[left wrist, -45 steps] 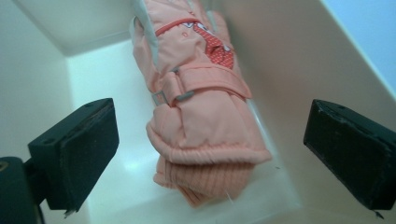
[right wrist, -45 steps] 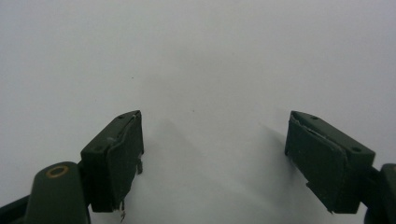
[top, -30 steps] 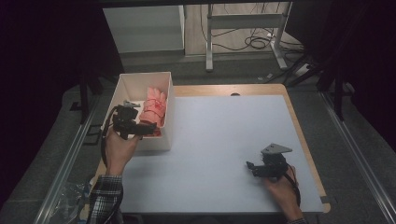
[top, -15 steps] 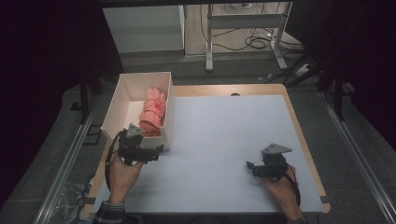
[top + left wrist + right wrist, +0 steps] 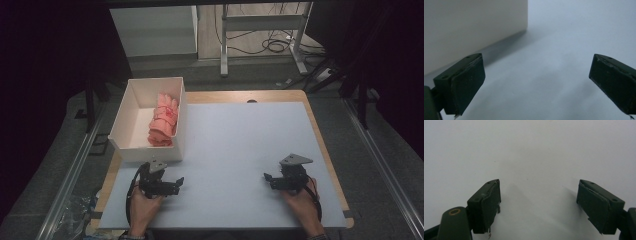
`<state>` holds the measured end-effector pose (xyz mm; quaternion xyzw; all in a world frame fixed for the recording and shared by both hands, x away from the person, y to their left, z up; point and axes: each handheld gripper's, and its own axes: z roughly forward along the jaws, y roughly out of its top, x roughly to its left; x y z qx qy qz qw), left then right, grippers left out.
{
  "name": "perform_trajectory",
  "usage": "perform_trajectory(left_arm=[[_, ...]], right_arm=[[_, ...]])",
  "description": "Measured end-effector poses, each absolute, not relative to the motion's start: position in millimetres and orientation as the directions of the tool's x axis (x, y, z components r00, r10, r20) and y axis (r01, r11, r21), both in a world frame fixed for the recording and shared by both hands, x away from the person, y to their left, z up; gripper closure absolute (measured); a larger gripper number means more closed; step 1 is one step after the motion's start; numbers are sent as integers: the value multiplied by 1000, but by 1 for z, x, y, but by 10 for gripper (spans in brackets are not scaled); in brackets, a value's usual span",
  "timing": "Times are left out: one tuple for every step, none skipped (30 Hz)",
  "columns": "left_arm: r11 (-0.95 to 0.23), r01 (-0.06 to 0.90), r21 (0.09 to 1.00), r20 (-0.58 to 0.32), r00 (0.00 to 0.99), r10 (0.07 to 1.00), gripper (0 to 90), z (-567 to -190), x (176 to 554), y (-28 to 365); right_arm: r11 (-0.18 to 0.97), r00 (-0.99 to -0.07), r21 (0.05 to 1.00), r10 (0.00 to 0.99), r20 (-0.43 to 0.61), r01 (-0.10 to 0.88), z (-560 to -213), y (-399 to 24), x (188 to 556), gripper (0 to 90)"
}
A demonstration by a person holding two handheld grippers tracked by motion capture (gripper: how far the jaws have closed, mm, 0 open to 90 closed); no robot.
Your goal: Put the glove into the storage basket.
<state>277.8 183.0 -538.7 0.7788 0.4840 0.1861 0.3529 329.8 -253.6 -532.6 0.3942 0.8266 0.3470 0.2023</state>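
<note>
Now that left gripper (image 5: pixel 176 183) has left white box (image 5: pixel 131 150) and dropped to mat (image 5: pixel 240 145) near its front wall, jaws spread, empty; pink cloth (image 5: pixel 163 120) lies inside box. Right gripper (image 5: pixel 267 178) unmoved, jaws wide, empty. Placing looks done.

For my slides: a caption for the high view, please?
Both open grippers, left and right, rest near a white box holding pink cloths.

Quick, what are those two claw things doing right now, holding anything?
Left gripper: open, fingers wide apart, nothing between them, beside the white rectangular box.
Right gripper: open, empty, over the pale blue-grey table mat.
</note>
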Motion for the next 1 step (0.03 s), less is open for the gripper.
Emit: perform_trajectory(left_arm=[[-287,624,727,-49,463,885,6,-540,278,183]], right_arm=[[448,-607,733,792,-61,511,-533,-254,330,198]])
